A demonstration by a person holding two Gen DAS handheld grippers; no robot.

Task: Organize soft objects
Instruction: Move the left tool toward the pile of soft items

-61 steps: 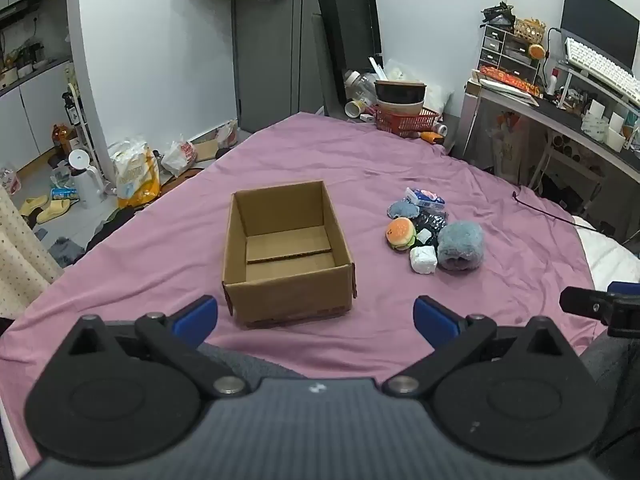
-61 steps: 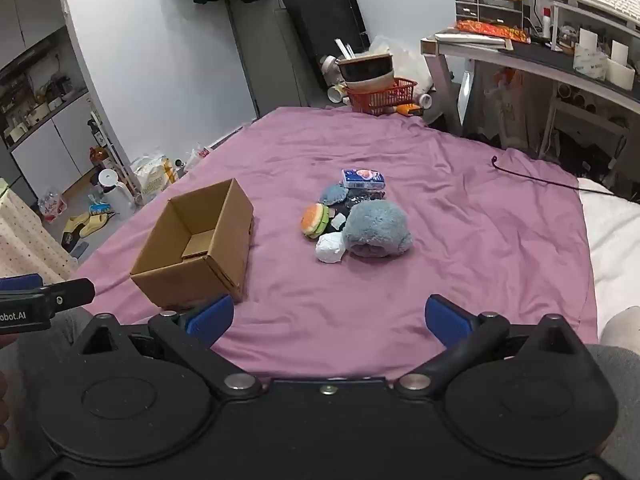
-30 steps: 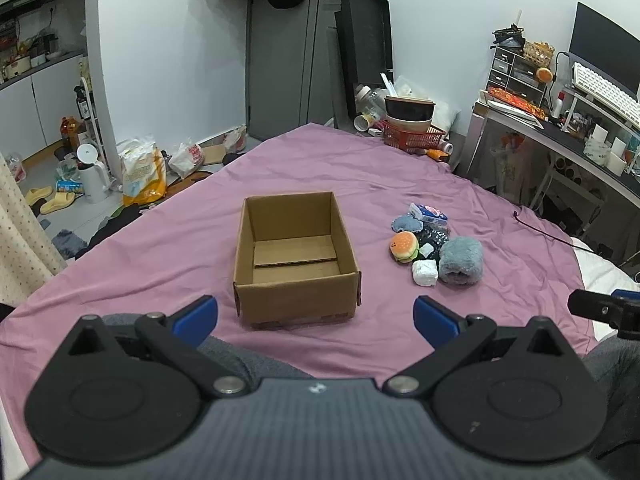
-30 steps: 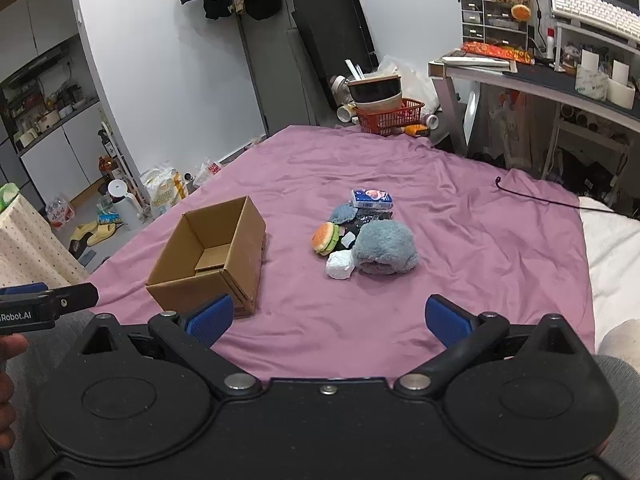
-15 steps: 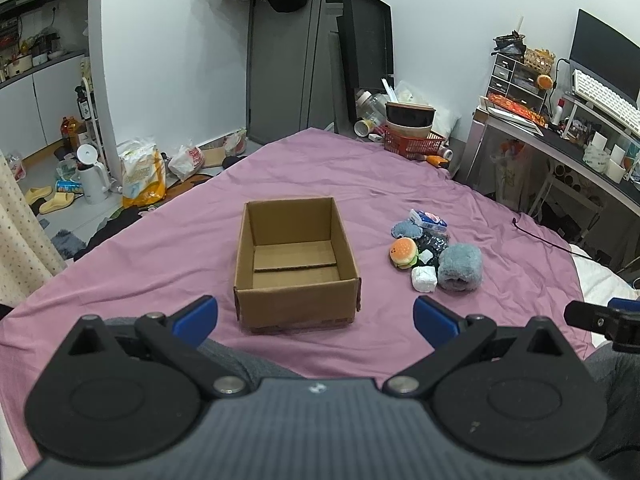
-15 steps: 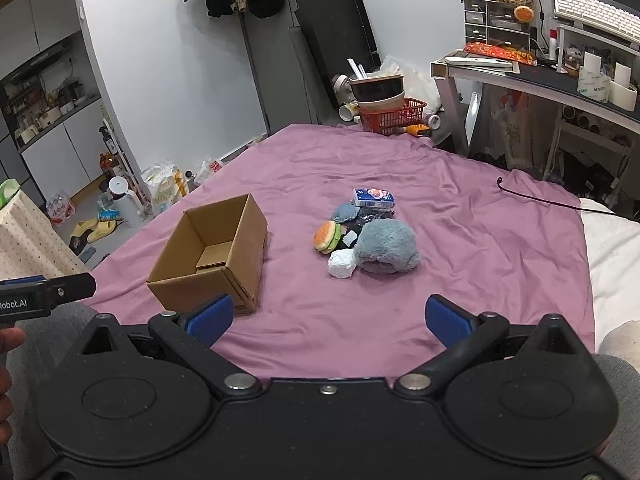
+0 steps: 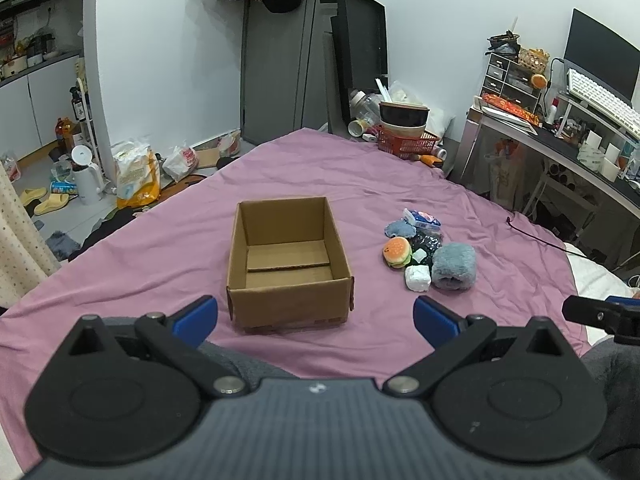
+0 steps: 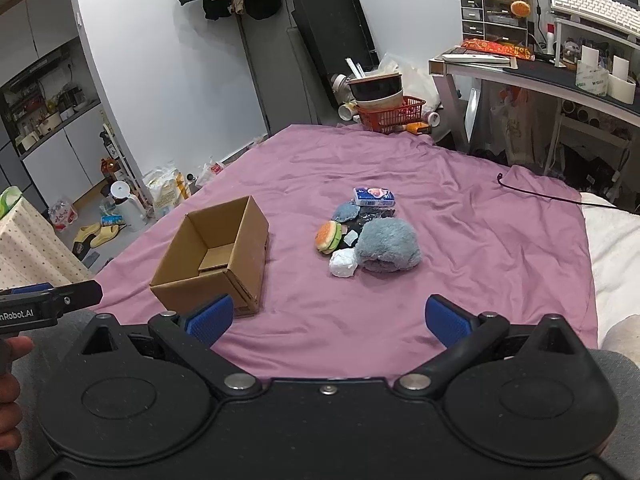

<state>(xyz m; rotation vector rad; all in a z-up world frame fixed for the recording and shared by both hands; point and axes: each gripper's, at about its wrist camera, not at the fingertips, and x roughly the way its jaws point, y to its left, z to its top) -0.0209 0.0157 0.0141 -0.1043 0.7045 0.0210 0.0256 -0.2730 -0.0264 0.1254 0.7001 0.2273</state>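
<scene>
An open, empty cardboard box (image 7: 289, 264) (image 8: 216, 258) sits on the purple bedspread (image 7: 360, 184). To its right lies a heap of soft objects: a grey-blue fluffy plush (image 7: 454, 266) (image 8: 387, 245), a burger plush (image 7: 397, 251) (image 8: 329, 237), a white lump (image 7: 417, 278) (image 8: 343, 263), a small blue pad (image 7: 399, 229) and a tissue pack (image 8: 374, 197). My left gripper (image 7: 316, 318) is open and empty, just short of the box. My right gripper (image 8: 326, 318) is open and empty, short of the heap.
A red basket with stacked bowls (image 8: 390, 114) stands beyond the bed's far edge. A desk with a keyboard (image 7: 560, 136) is at the right. A black cable (image 8: 536, 194) lies on the bedspread's right side. Bags and slippers litter the floor at left (image 7: 132, 176).
Both grippers have drawn back and risen slightly, so box and heap look a little farther away. Nothing was picked up; both stay open.
</scene>
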